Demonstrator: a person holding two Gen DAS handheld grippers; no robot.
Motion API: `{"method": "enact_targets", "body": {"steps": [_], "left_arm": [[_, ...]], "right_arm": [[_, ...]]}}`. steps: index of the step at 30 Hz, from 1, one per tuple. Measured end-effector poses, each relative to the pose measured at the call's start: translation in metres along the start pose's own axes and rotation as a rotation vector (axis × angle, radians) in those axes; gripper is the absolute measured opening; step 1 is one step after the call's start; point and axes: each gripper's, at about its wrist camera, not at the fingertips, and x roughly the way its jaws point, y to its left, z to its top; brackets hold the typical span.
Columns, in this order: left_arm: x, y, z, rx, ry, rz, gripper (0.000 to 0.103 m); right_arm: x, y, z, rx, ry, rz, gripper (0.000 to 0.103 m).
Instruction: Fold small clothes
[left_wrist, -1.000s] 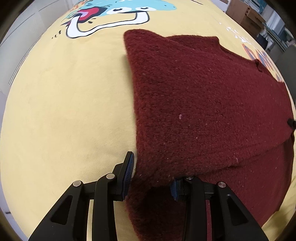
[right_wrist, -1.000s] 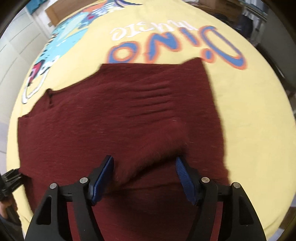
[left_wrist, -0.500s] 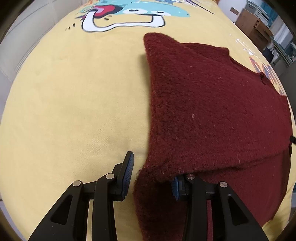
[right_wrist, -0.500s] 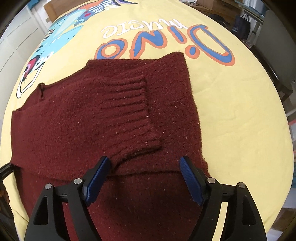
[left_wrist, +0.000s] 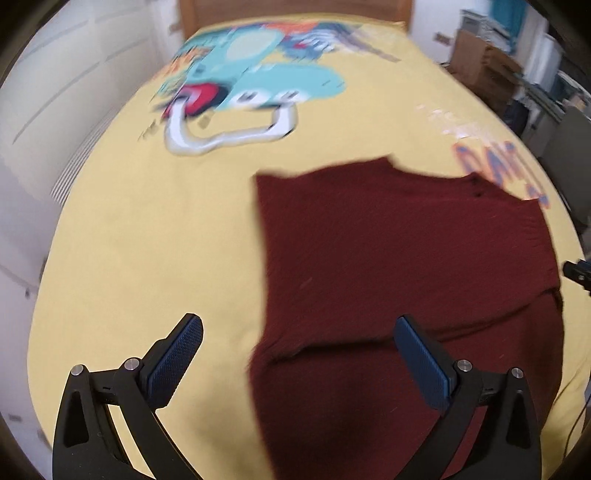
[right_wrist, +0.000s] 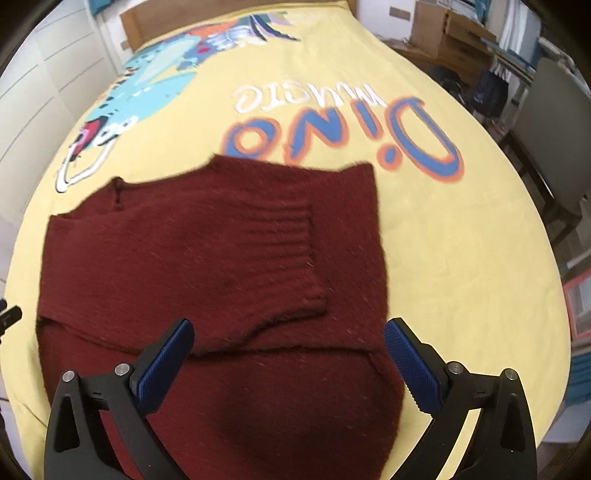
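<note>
— Where does the dark red sweater (right_wrist: 207, 258) lie?

— Flat on the yellow bedspread (right_wrist: 461, 258), near the bed's near edge, below the "Dino" lettering (right_wrist: 343, 136). One sleeve is folded across the body, its ribbed cuff (right_wrist: 291, 251) on top.

— What is around it?

— A cartoon dinosaur print (left_wrist: 255, 81) towards the headboard, cardboard boxes (right_wrist: 443, 33) beyond the far right corner of the bed, white panelled wall to the left. Nothing lies on the sweater.

— And the jaws?

— The left gripper (left_wrist: 299, 362) is spread wide and holds nothing; it hangs over the sweater's left edge. The right gripper (right_wrist: 288, 365) is equally wide, empty, over the lower part of the sweater.

— Anything unclear?

— The left view is motion-blurred. The sweater's near hem is cut off behind the gripper bodies in both views.
</note>
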Motion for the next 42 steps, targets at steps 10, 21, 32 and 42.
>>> {"method": "enact_targets", "body": {"steps": [10, 21, 32, 42], "left_arm": [[0.101, -0.065, 0.011, 0.053, 0.036, 0.018, 0.102], [0.128, -0.03, -0.008, 0.013, 0.045, 0.029, 0.102], [0.126, -0.015, -0.01, -0.034, 0.03, 0.0, 0.102], [0.127, -0.021, -0.01, -0.035, 0.025, -0.001, 0.102]], "right_arm": [[0.028, 0.053, 0.004, -0.074, -0.058, -0.002, 0.103], [0.08, 0.067, -0.015, -0.141, -0.041, -0.039, 0.103], [0.081, 0.021, -0.018, -0.039, -0.016, -0.071, 0.103], [0.085, 0.013, -0.026, 0.032, -0.046, -0.021, 0.103]]}}
